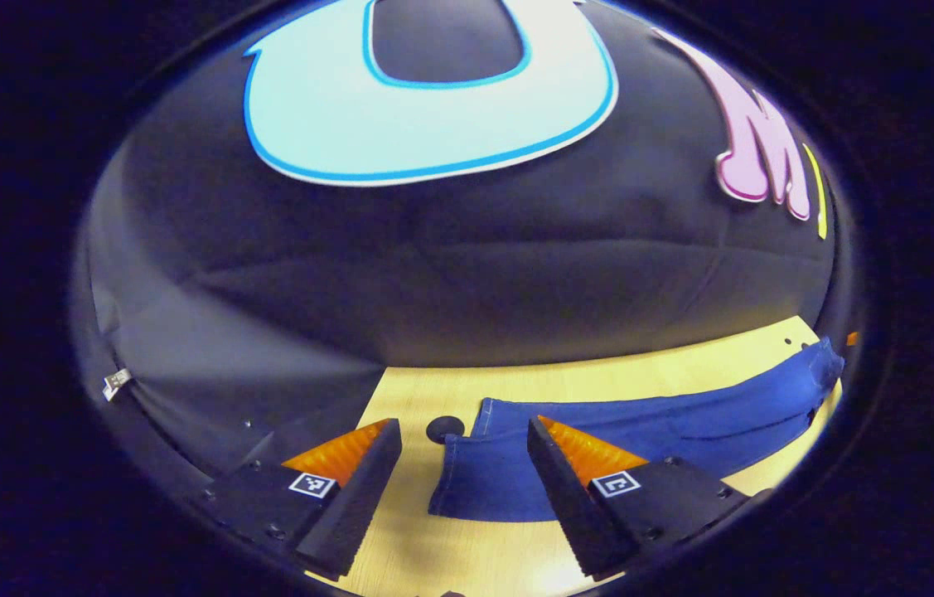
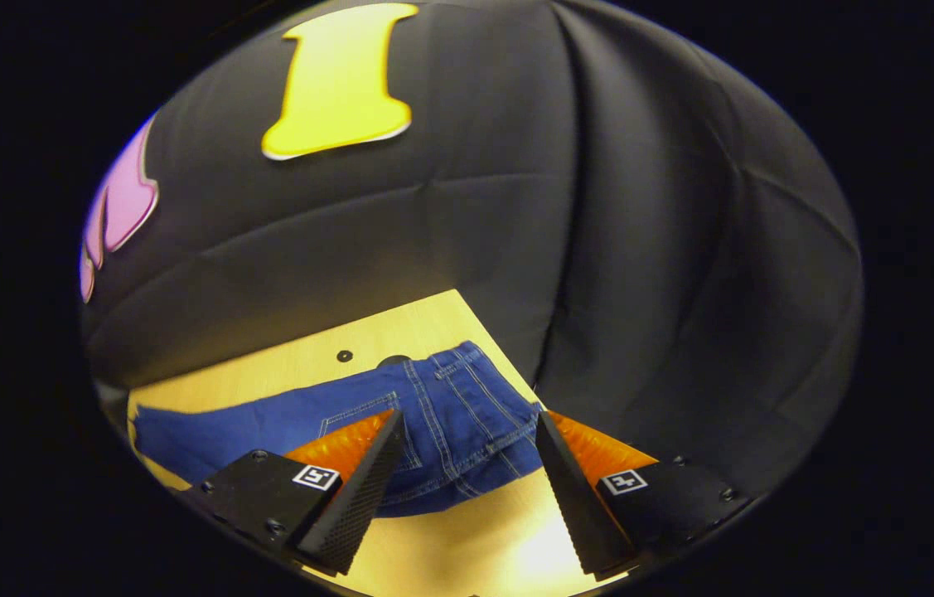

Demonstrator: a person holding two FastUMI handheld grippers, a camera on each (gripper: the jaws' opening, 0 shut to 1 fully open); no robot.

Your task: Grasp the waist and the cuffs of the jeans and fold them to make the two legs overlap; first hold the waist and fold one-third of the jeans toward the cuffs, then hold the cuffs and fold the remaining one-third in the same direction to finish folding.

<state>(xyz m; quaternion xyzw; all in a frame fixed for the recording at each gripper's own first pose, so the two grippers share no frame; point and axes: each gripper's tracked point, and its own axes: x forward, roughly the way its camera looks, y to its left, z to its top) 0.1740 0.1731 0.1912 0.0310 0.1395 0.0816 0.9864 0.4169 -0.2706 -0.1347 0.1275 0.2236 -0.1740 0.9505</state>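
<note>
Blue jeans [image 1: 649, 431] lie flat along the light wooden table [image 1: 433, 390]. In the left gripper view the cuffs [image 1: 467, 481] lie just ahead of my left gripper [image 1: 463, 452], which is open with nothing between its fingers. In the right gripper view the waist end of the jeans [image 2: 467, 414], with pockets and seams showing, lies ahead of my right gripper [image 2: 471, 444]. That gripper is open too, and empty. Both grippers hover above the table near the jeans' two ends.
The black cloth wall stands close behind the table in both views. A small dark round spot [image 1: 444, 429] sits on the table by the cuffs. Small holes [image 2: 344, 356] show in the tabletop near the waist. The table edge [image 2: 500, 348] runs beside the waist.
</note>
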